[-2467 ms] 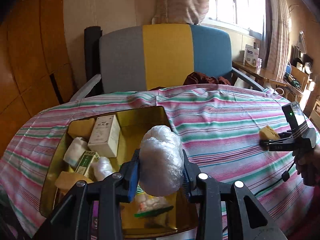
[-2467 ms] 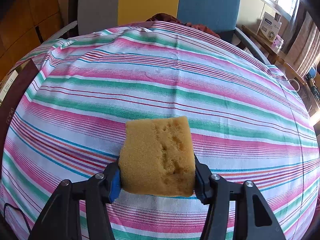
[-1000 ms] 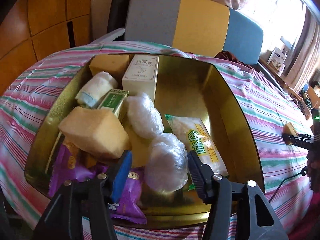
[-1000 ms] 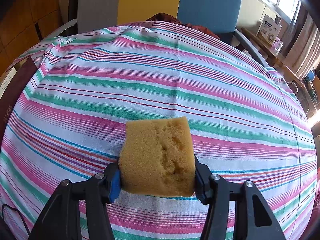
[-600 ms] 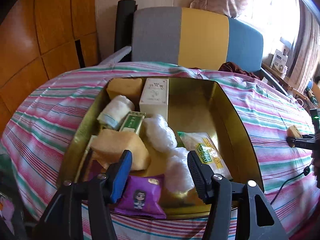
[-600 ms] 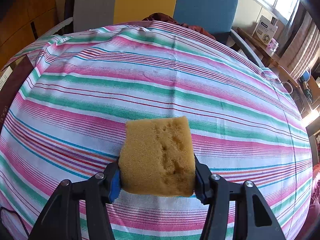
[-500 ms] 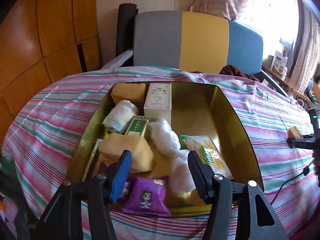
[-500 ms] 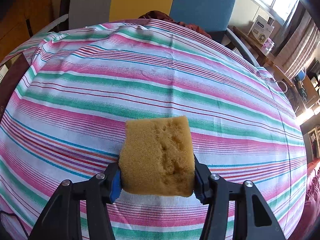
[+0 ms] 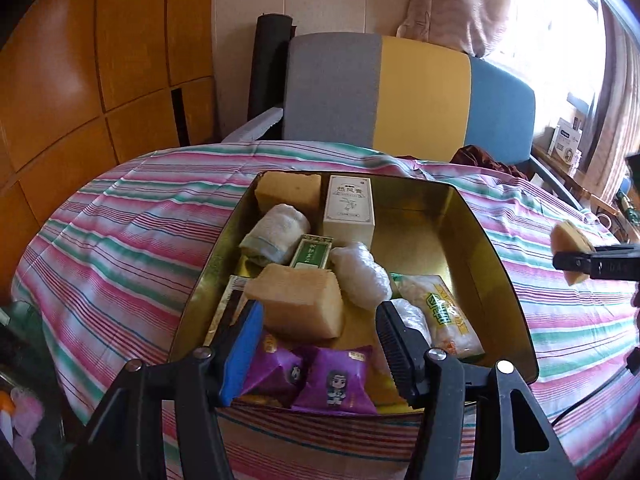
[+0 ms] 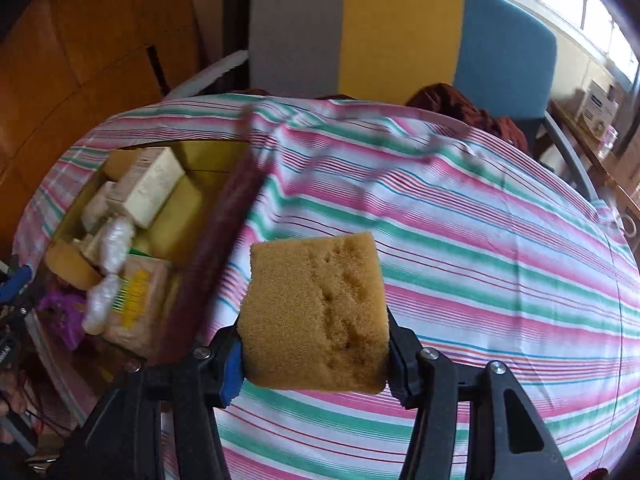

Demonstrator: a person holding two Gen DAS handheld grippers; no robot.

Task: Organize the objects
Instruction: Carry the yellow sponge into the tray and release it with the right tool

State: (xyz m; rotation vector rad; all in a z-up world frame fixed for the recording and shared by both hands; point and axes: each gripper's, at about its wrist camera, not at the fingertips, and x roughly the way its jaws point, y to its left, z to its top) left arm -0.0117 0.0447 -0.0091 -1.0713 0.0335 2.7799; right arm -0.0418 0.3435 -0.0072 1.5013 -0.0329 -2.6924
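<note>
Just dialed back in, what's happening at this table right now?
A person is packing loose items into a gold tin on the striped tablecloth. The left tool hangs open and empty over the tin's near end, above the purple snack packets. A white plastic-wrapped bundle lies in the tin near its right finger. The right tool is shut on a yellow sponge, held above the cloth beside the tin, not yet over it.
</note>
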